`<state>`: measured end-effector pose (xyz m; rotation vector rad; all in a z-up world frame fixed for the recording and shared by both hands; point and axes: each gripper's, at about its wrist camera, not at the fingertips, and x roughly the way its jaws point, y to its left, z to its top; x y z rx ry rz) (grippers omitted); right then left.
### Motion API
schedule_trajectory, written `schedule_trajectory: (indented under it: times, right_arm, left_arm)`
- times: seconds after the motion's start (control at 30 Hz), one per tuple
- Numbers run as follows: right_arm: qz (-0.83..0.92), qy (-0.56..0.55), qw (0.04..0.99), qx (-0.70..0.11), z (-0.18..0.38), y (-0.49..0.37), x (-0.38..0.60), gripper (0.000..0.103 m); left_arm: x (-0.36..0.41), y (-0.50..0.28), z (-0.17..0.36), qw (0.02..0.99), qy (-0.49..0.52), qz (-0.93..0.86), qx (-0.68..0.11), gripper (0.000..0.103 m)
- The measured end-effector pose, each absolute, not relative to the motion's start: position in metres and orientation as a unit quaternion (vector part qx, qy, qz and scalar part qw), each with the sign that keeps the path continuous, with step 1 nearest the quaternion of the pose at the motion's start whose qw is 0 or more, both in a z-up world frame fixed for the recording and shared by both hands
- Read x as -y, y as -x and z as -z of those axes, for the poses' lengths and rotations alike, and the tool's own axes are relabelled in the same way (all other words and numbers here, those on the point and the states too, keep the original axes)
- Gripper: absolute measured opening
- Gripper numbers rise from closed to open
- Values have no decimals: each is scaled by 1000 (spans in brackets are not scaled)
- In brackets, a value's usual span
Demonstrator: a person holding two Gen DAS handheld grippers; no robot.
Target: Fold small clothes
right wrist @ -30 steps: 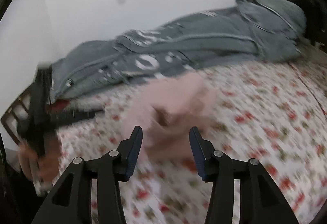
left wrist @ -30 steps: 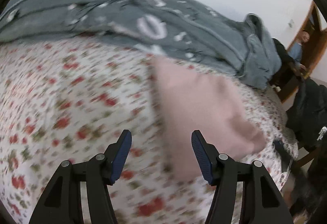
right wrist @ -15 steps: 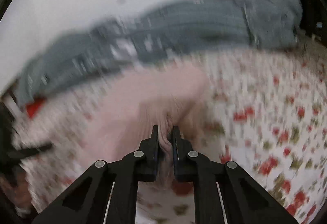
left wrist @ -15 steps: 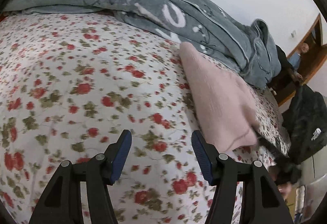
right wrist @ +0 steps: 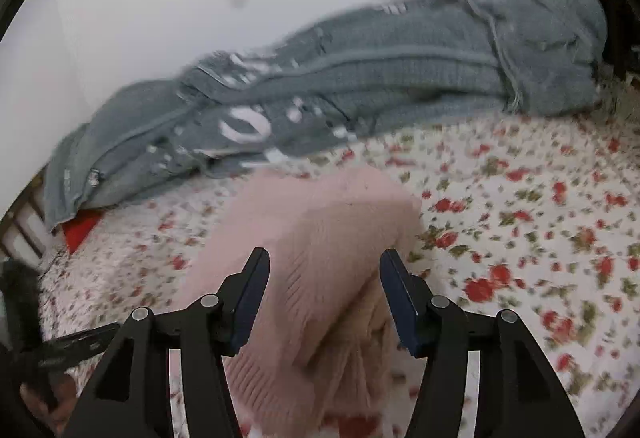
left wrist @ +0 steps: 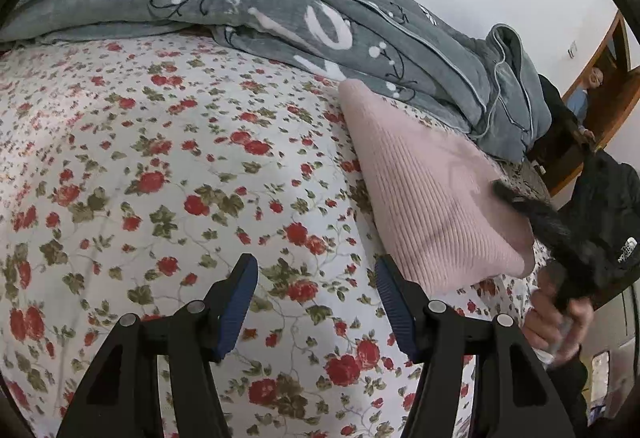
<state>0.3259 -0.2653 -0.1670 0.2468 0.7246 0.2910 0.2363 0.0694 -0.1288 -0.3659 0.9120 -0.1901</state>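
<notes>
Pink knit garment point(right wrist: 320, 278) lies on floral bed point(left wrist: 160, 178), long axis running away, directly under right gripper point(right wrist: 324, 294), jaws just reopened, gripping nothing; left gripper point(left wrist: 316, 302) beside it, half-open, empty.

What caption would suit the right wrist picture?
Right gripper, jaws just opened, above a folded pink knit garment on a floral bedsheet.

A folded pink ribbed knit garment point(left wrist: 428, 198) lies flat on the bed.
</notes>
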Motion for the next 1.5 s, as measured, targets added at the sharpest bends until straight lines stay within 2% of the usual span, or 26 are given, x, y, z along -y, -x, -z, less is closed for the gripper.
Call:
schedule_trajectory:
  times: [0.03,0.07,0.1,0.13,0.23,0.3,0.4,0.57,0.8,0.83,0.87,0.9,1.07,1.23,1.33,1.4,1.47,1.5]
  right_arm:
    - [-133,-114,908,-381,178,-341,260,53]
    - [-133,-111,900,-399,187,-350,255,38]
    - [-135,-106,901,-399,190,-352,254,33]
    - [-143,-95,910,-377,186,-349,253,17]
    - [-177,-119,930,-299,166,-334,270,17]
    - [-158,-127,927,-314,173,-341,277,18]
    - [-147,-77,910,-380,208,-360,265,23]
    - [-142,-66,921,-358,177,-334,270,37]
    - [-170,-69,929,-323,167,-271,279,38]
    - [-173,-75,928,-322,171,-267,279,35]
    - [-174,-82,928,-320,173,-264,280,13]
    - [-177,-86,926,-321,175,-265,279,6]
    - [-202,-116,933,-274,160,-249,295,5]
    - [-164,-92,914,-360,192,-261,301,6]
    - [-159,-108,915,-355,186,-257,312,6]
    - [-160,-127,920,-335,169,-256,316,14]
    - [-165,-137,924,-316,155,-261,314,33]
    - [-169,-142,926,-305,149,-264,312,36]
  left_arm:
    - [-70,-236,127,880,172,91,-434,59]
    - [-71,-236,126,882,169,90,-431,59]
    - [-71,-237,124,884,165,90,-428,59]
    - [-71,-238,123,885,162,91,-426,59]
    - [-69,-244,121,888,163,96,-420,59]
    - [-65,-251,122,886,167,104,-419,59]
    - [-53,-260,124,883,167,111,-424,59]
    - [-36,-264,123,882,167,126,-423,59]
    - [-18,-266,128,878,161,134,-431,59]
    - [-17,-267,128,876,164,134,-433,59]
    - [-17,-267,128,875,168,133,-435,59]
    - [-17,-266,128,874,171,134,-436,59]
    - [-21,-252,120,882,160,131,-423,59]
    - [-26,-251,116,881,166,128,-423,59]
    - [-24,-255,114,884,162,127,-419,59]
    - [-21,-261,114,883,163,127,-421,59]
    - [-19,-266,113,883,167,127,-420,59]
    - [-17,-268,112,882,169,129,-420,59]
